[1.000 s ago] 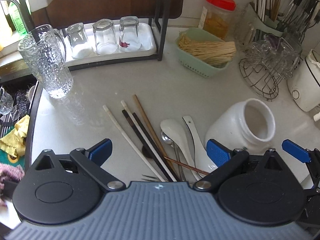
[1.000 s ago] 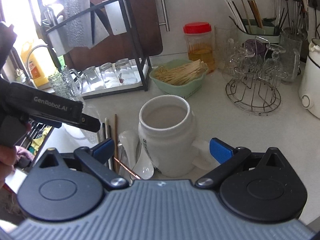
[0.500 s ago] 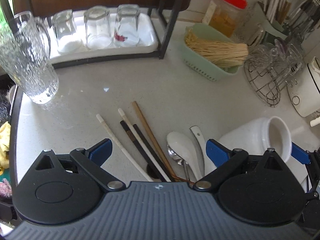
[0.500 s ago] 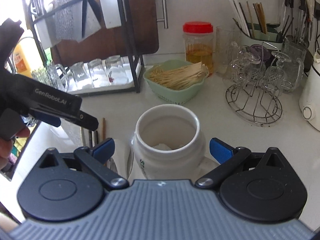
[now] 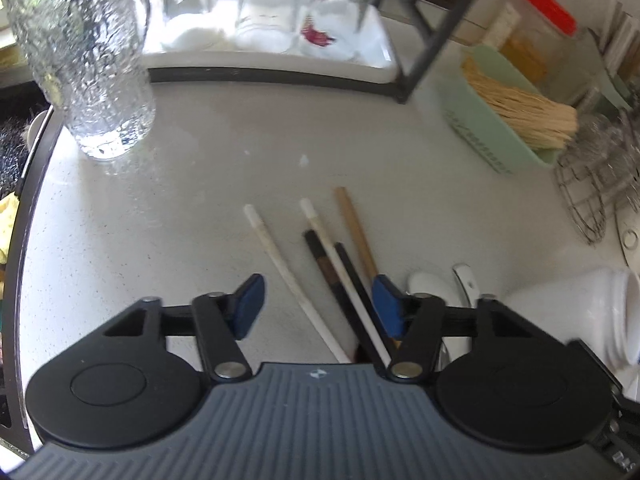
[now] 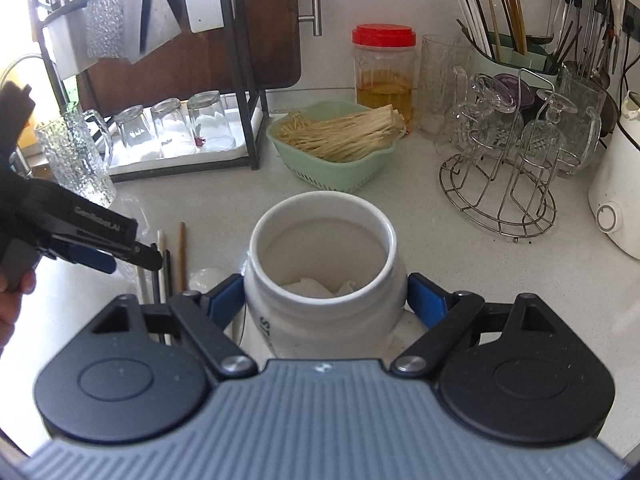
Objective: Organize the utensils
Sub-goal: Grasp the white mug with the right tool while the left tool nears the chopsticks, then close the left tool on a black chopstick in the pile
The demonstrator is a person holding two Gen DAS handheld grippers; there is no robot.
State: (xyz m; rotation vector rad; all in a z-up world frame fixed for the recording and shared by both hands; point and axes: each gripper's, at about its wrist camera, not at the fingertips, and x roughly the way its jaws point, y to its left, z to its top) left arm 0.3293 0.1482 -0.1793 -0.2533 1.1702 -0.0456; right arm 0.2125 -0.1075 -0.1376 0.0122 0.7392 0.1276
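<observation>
Several chopsticks (image 5: 332, 264), white, black and brown, lie side by side on the pale counter. My left gripper (image 5: 318, 308) hangs low over them. Its jaws are closing with the chopsticks between them, and the left pad stands apart from them. White spoons (image 5: 424, 282) lie just right of the chopsticks. My right gripper (image 6: 325, 298) straddles an upright white jar (image 6: 320, 240). Its jaws are closing and both blue pads touch the jar's sides. The right wrist view also has the left gripper (image 6: 136, 256) over the chopsticks (image 6: 182, 252).
A textured glass mug (image 5: 88, 60) stands at far left by the sink edge. A white tray (image 5: 376, 40) with upturned glasses sits under a black rack. A green basket (image 6: 336, 168), a red-lidded jar (image 6: 384, 68), a wire glass stand (image 6: 500, 216) and a white appliance (image 6: 616, 200) line the back.
My left gripper has sunk toward the chopsticks and its jaws have narrowed around them. My right gripper has come closer to the jar and its jaws have narrowed onto its sides.
</observation>
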